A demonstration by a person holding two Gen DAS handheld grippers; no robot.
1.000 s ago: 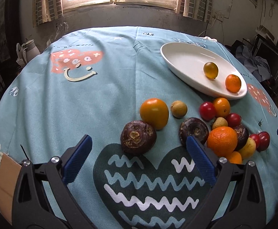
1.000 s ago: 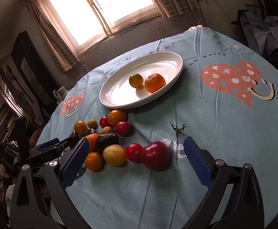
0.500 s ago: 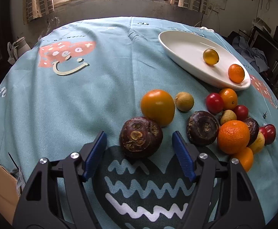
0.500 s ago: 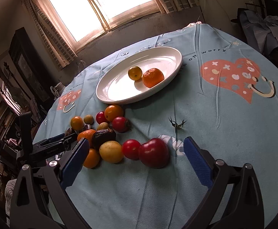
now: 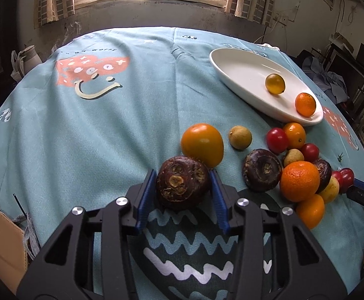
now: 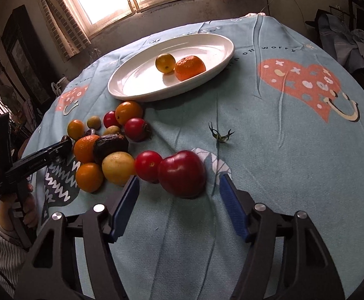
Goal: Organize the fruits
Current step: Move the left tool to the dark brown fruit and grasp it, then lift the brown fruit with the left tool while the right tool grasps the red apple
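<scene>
My left gripper (image 5: 183, 183) is shut on a dark purple-brown round fruit (image 5: 182, 182) on the blue tablecloth, its blue pads touching both sides. Just behind it lies an orange persimmon-like fruit (image 5: 202, 143). A second dark fruit (image 5: 262, 169) and a cluster of oranges (image 5: 299, 181) and red fruits lie to the right. The white oval plate (image 5: 237, 75) holds a yellow fruit (image 5: 275, 83) and a small orange (image 5: 305, 104). My right gripper (image 6: 179, 187) is open around a big red fruit (image 6: 182, 173), pads apart from it.
A tan wallet-like thing (image 5: 5, 247) lies at the table's left edge. A small green stem (image 6: 220, 135) lies on the cloth right of the fruit pile. The left gripper and the hand holding it (image 6: 29, 165) show at the left of the right wrist view. Chairs and clutter stand beyond the table.
My left gripper moved forward and closed from wide open onto the dark purple-brown fruit. My right gripper came closer to the big red fruit and narrowed somewhat.
</scene>
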